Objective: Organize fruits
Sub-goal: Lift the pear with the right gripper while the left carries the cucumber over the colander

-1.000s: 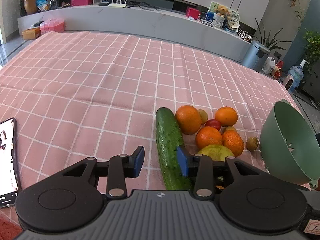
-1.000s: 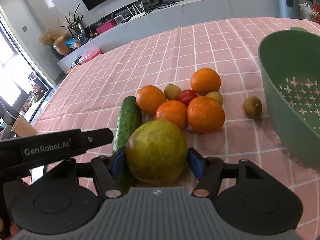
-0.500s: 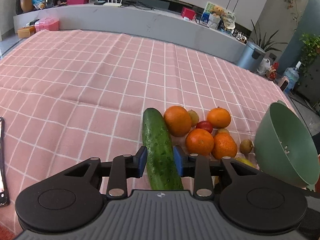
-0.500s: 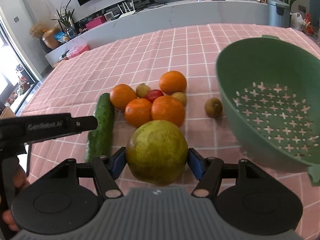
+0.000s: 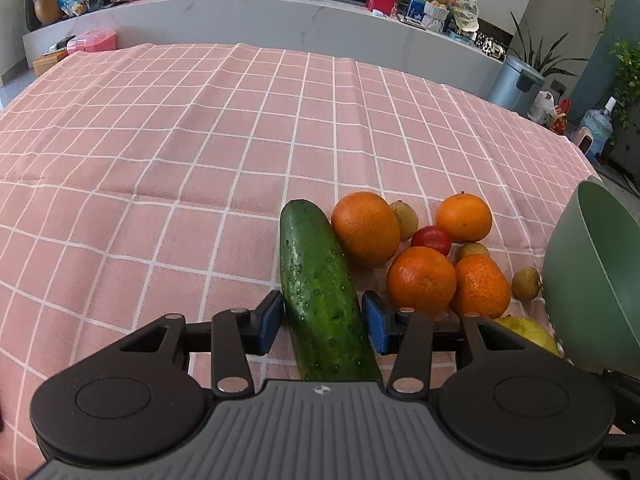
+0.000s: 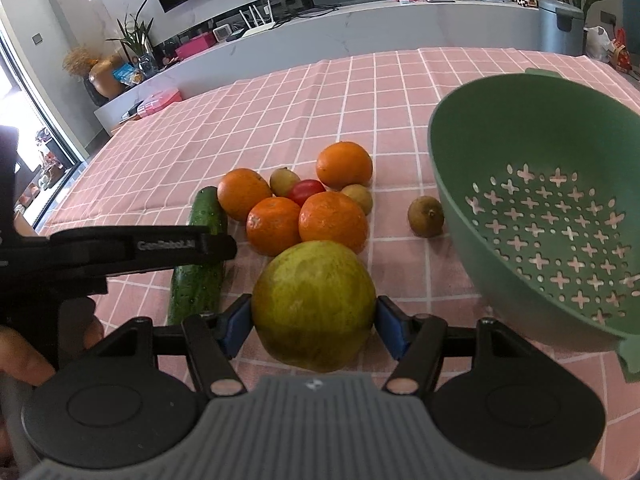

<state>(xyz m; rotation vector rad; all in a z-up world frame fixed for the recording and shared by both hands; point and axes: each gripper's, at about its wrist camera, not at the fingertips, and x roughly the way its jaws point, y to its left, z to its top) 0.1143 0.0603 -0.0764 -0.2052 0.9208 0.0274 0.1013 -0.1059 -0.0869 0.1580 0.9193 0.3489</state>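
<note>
My left gripper (image 5: 322, 322) is shut on the dark green cucumber (image 5: 316, 280), its blue pads against both sides; the cucumber also shows in the right wrist view (image 6: 202, 256). My right gripper (image 6: 314, 326) is shut on a large yellow-green fruit (image 6: 314, 304) and holds it above the cloth, left of the green colander (image 6: 552, 216). Several oranges (image 6: 332, 220) lie in a cluster with a red tomato (image 6: 306, 191) and small brown fruits (image 6: 426, 216). The colander (image 5: 596, 276) stands at the right edge of the left wrist view.
A pink checked tablecloth (image 5: 200, 140) covers the table. A grey counter (image 5: 280, 28) with boxes, plants and a router runs along the far side. A bin (image 5: 516, 86) and a water bottle (image 5: 596, 130) stand beyond the table's right end.
My left gripper moved right onto the cucumber and closed on it. My right gripper lifted the yellow-green fruit and carried it toward the colander, which now fills more of its view.
</note>
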